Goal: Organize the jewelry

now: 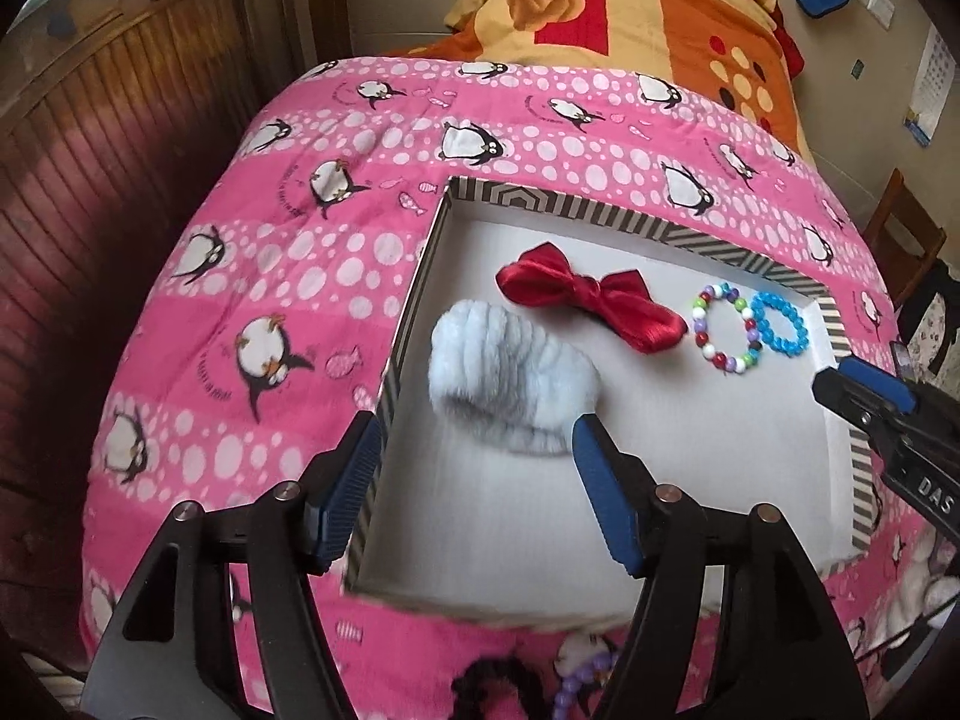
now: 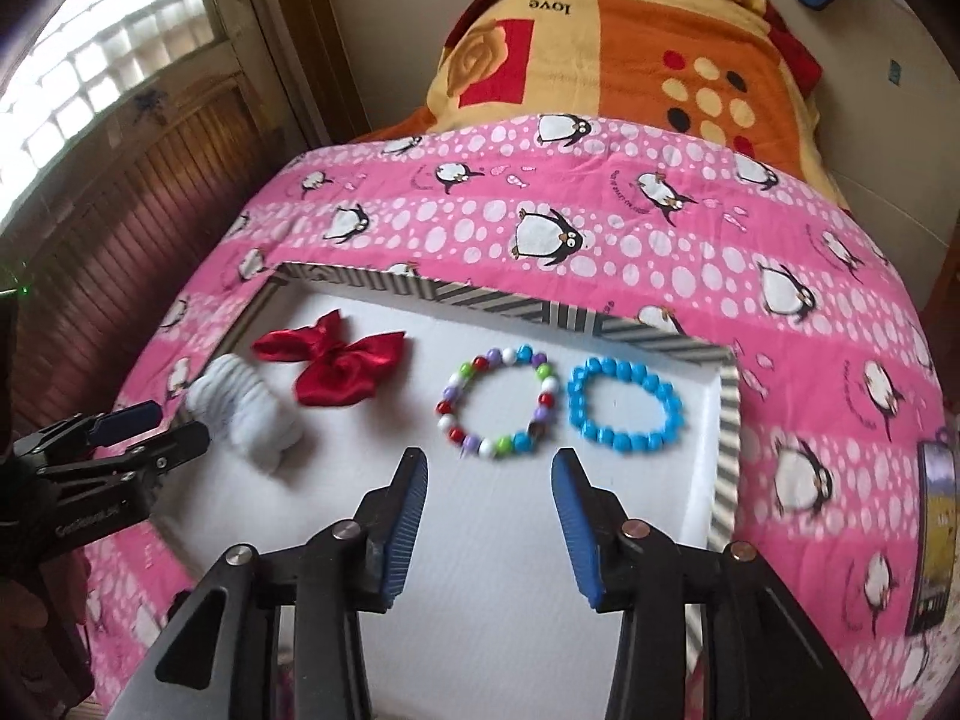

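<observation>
Purple beads on the bed before the tray show only in the left view. Inside the tray, the red bow lies crosswise beside the multicolour bracelet. Left gripper and right gripper both stand spread, holding nothing.

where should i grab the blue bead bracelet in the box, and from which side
Pinch the near arc of the blue bead bracelet from above, one finger inside the ring and one outside. It lies flat and its right side sits close to the striped box wall. The right hand-held gripper is open nearby.
</observation>
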